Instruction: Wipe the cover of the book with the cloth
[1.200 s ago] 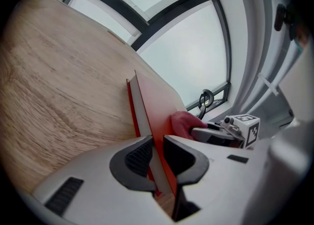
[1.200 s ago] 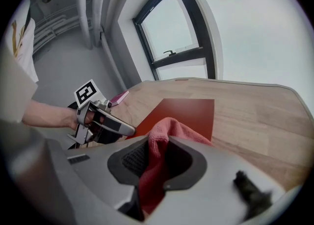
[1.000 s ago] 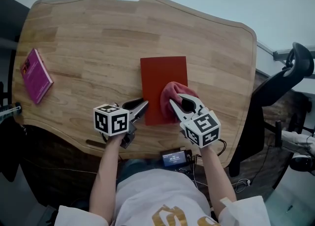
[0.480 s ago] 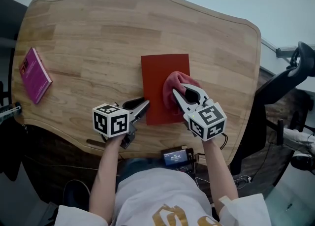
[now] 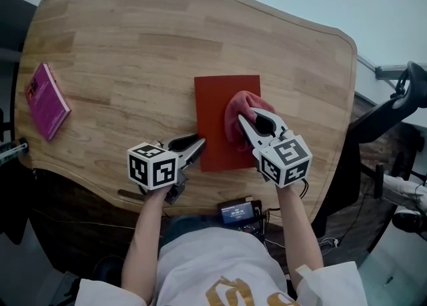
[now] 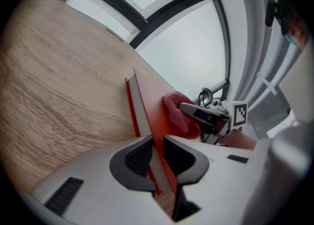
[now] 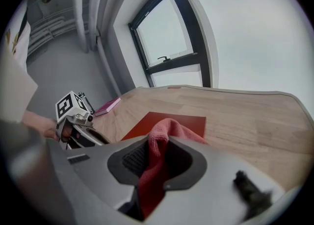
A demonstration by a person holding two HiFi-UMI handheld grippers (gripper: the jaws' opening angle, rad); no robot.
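Cloth on book, mid-table

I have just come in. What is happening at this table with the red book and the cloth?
A person holds a two-jaw gripper in each hand over a wooden table. The left gripper is clamped on the near left edge of the red book, apparently to steady it. The right gripper grips a pink cloth and presses it on the right half of the cover, so the wiping seems under way. A magenta book lies apart near the table's left edge.
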